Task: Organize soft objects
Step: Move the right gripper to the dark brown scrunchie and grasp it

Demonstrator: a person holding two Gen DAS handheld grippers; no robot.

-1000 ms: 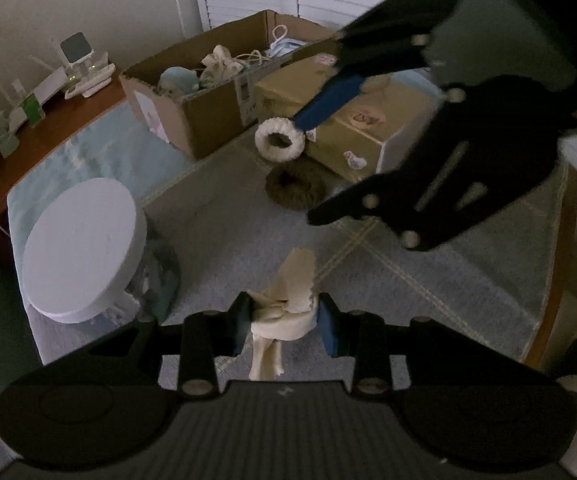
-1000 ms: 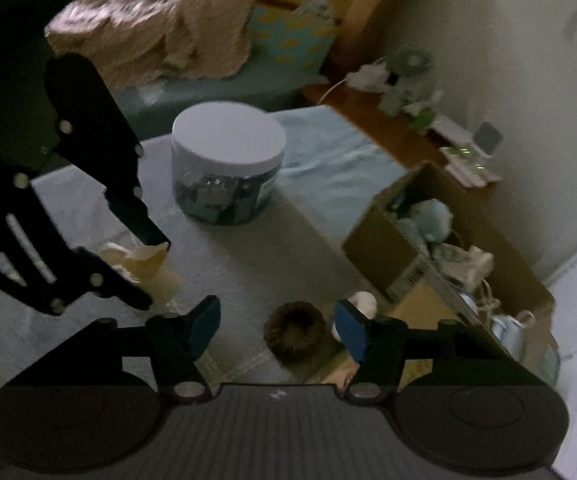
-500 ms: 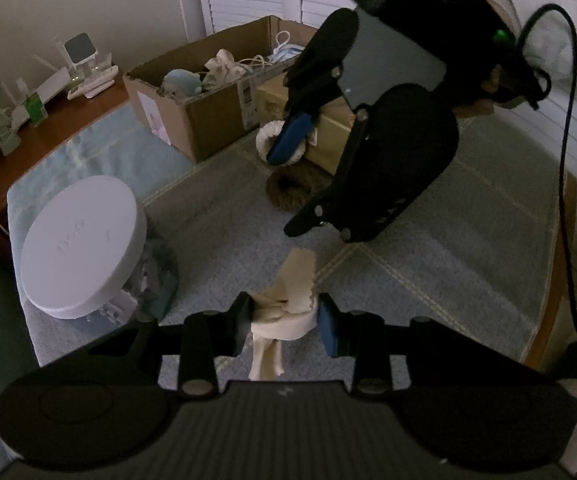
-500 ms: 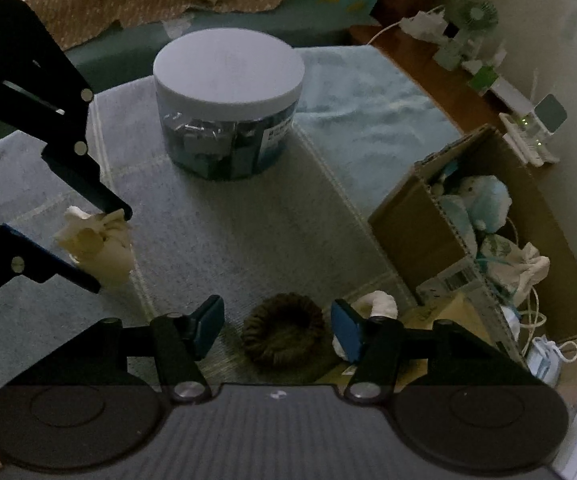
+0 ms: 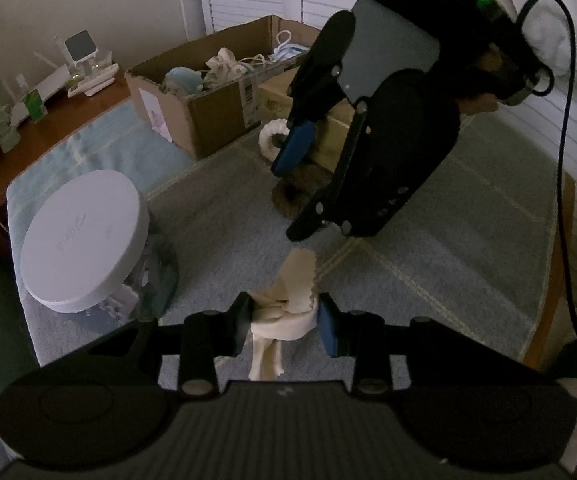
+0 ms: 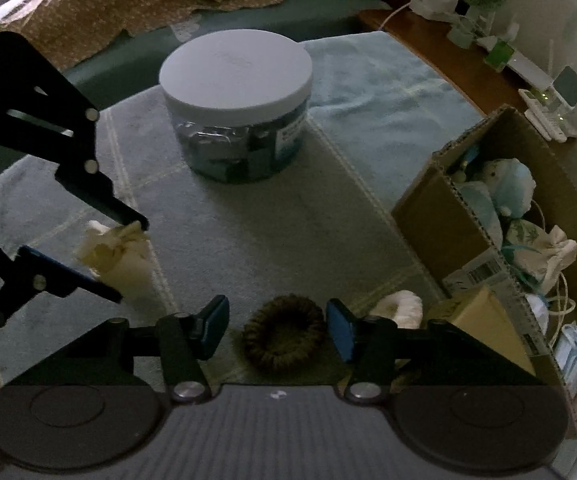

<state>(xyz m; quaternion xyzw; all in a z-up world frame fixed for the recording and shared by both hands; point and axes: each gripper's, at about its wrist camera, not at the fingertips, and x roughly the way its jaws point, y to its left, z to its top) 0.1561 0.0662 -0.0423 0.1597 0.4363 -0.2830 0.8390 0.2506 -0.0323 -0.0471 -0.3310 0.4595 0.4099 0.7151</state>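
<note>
One open cardboard box [image 6: 484,216] stands at the far side of the towel-covered surface [image 6: 280,232]. It holds a pale blue plush toy [image 6: 508,184], a cream drawstring pouch [image 6: 548,256] and some white cords; deeper in, the dim light blurs the rest, so further items there may be face masks, though I cannot be sure. A second, closed tan box [image 5: 328,128] sits tight against it. One clear round jar with a white lid [image 6: 235,70] stands apart on the towel, packed with small dark and silvery things too indistinct to name.

Two scrunchies lie beside the closed box: a brown one [image 6: 284,334] and a white one [image 6: 402,308], touching or nearly so. The right gripper [image 6: 275,330] points steeply down with the brown scrunchie between its blue pads; its jaws have just been closing, but gaps show on both sides and the pads do not yet press it.

The left gripper [image 5: 284,320] is clamped on one cream knotted cloth bundle [image 5: 286,308], loose ends hanging below and one flap standing up over the towel, near the jar.
</note>
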